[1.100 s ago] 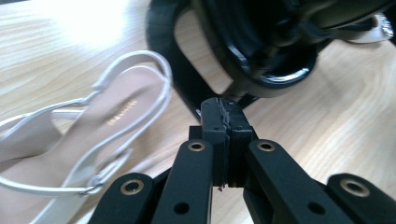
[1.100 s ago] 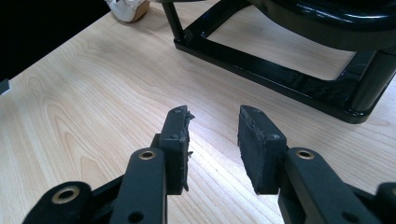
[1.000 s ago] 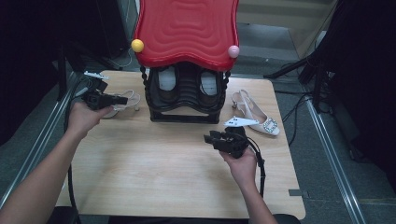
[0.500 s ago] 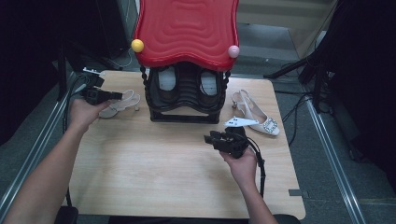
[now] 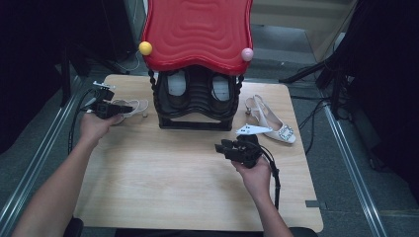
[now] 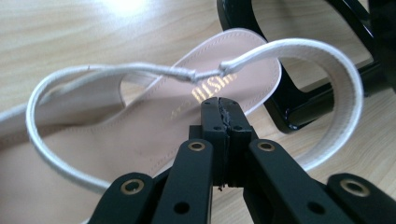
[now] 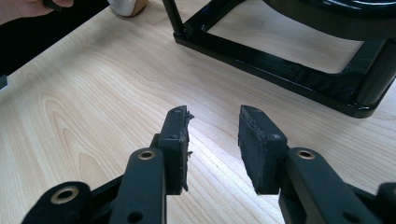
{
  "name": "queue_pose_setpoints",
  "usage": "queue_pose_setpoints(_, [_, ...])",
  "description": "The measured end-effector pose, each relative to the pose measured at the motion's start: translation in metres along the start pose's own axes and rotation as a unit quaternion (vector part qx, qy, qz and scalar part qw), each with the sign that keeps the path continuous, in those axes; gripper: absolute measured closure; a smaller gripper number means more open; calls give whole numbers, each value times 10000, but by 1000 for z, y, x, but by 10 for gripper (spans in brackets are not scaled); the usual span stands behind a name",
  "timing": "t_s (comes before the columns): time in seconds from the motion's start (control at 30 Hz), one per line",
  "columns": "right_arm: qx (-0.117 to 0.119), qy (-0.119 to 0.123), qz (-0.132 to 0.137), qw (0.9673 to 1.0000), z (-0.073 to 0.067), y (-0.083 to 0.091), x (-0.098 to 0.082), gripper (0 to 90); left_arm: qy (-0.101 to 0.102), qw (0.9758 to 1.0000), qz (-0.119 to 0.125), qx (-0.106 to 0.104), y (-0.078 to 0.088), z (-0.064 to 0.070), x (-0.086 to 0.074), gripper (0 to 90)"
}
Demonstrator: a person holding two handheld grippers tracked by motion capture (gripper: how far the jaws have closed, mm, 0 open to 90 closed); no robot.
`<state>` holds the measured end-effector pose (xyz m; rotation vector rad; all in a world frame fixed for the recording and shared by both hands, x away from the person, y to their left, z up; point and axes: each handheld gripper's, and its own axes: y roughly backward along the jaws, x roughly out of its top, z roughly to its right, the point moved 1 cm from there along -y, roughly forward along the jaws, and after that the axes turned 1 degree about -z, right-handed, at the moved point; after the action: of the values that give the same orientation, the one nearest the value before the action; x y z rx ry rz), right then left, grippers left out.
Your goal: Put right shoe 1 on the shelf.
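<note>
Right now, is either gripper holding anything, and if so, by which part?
Nothing is held. The left gripper is shut and empty, just over the sandal insole. The right gripper is open above the table.

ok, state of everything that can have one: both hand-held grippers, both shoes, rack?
left hand-held gripper: jaws shut, nothing between them, just over the left shoe's insole.
right hand-held gripper: jaws open, empty, above bare table.
left shoe: flat on the table, left of the rack, strap looped up.
right shoe: on the table, right of the rack.
rack: upright, shoes in its slots.
</note>
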<state>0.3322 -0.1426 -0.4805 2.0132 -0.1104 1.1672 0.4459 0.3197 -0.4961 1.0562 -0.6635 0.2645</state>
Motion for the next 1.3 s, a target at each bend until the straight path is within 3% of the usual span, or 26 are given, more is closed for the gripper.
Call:
queue_pose_setpoints(0.67, [-11, -33, 93, 10000, 1, 3, 1, 641, -19, 9989, -465, -102, 14, -3, -22, 900])
queue_pose_setpoints(1.07, [-16, -78, 127, 9999, 2, 4, 1, 634, 132, 9972, -699, 245, 35, -18, -22, 900])
queue_pose_setpoints(1.13, [-16, -79, 128, 9999, 1, 4, 1, 634, 240, 9970, -681, 274, 38, -21, -22, 900])
queue_pose_setpoints(1.3, [-6, -77, 119, 9999, 1, 3, 1, 635, 206, 9968, -667, 382, 44, -26, -20, 900])
